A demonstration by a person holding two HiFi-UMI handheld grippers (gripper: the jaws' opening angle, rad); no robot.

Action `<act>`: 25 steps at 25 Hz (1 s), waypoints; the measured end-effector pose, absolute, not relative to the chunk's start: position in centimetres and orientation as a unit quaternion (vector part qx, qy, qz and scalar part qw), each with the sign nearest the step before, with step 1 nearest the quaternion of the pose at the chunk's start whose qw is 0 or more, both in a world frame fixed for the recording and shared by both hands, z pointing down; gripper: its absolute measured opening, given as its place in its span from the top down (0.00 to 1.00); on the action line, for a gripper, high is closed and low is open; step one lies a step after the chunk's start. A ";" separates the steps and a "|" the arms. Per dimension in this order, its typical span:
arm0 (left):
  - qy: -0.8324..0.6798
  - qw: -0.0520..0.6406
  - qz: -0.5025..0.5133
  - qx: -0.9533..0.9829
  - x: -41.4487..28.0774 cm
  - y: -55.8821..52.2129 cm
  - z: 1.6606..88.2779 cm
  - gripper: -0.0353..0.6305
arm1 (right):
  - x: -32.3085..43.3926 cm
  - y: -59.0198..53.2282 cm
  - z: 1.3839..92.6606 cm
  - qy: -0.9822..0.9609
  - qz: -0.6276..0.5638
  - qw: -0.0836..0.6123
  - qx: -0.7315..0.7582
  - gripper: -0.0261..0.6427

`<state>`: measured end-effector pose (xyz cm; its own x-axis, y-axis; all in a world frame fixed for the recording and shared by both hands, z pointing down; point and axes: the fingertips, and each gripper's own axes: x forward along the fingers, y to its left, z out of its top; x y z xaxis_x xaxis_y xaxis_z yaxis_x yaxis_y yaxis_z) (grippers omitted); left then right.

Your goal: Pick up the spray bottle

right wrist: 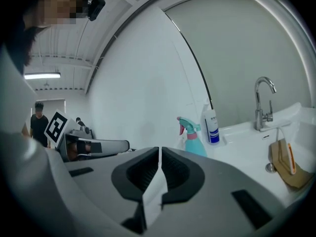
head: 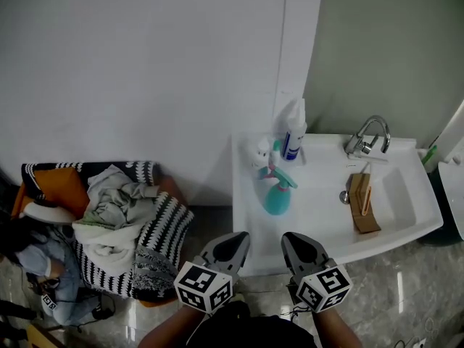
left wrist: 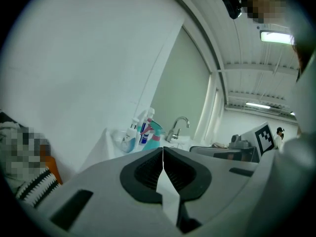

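A teal spray bottle (head: 276, 191) with a pink trigger stands on the left part of the white sink (head: 406, 227). The spray bottle (right wrist: 195, 139) also shows in the right gripper view, and its top (left wrist: 153, 131) peeks over the jaws in the left gripper view. My left gripper (head: 233, 247) and right gripper (head: 299, 248) hover side by side just before the sink's front edge, short of the bottle. Both are shut with nothing between the jaws. The left gripper (left wrist: 162, 151) and the right gripper (right wrist: 160, 151) show their jaws pressed together.
A white bottle with a blue label (head: 293, 138) and a small white bottle (head: 261, 151) stand behind the spray bottle. A faucet (head: 368, 138) is at the back; a brown brush (head: 362, 201) lies in the basin. A chair with clothes (head: 116, 220) stands left.
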<state>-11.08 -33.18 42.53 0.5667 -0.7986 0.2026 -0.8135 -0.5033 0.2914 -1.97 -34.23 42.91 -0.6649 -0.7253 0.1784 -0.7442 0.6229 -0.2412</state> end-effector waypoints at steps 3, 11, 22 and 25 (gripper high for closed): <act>-0.452 0.170 0.028 0.875 -11.3 -34.1 42.7 0.94 | -2.4 -35.4 43.3 -0.894 0.150 0.037 0.421 0.95; -0.453 0.182 0.030 0.872 -11.4 -36.8 44.1 0.94 | -2.5 -38.0 43.9 -0.885 0.142 0.051 0.440 0.95; -0.489 0.184 0.023 0.852 -9.6 -41.3 44.0 0.94 | -1.3 -43.6 44.8 -0.902 0.130 0.064 0.406 0.67; -0.497 0.185 0.033 0.847 -9.3 -42.1 44.4 0.94 | -1.4 -45.1 45.3 -0.908 0.120 0.072 0.396 0.64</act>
<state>-9.34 -42.15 44.41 0.5047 -0.8296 0.2388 -0.8537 -0.4385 0.2809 -1.37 -45.13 45.28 -0.6766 -0.7011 0.2252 -0.7355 0.6579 -0.1619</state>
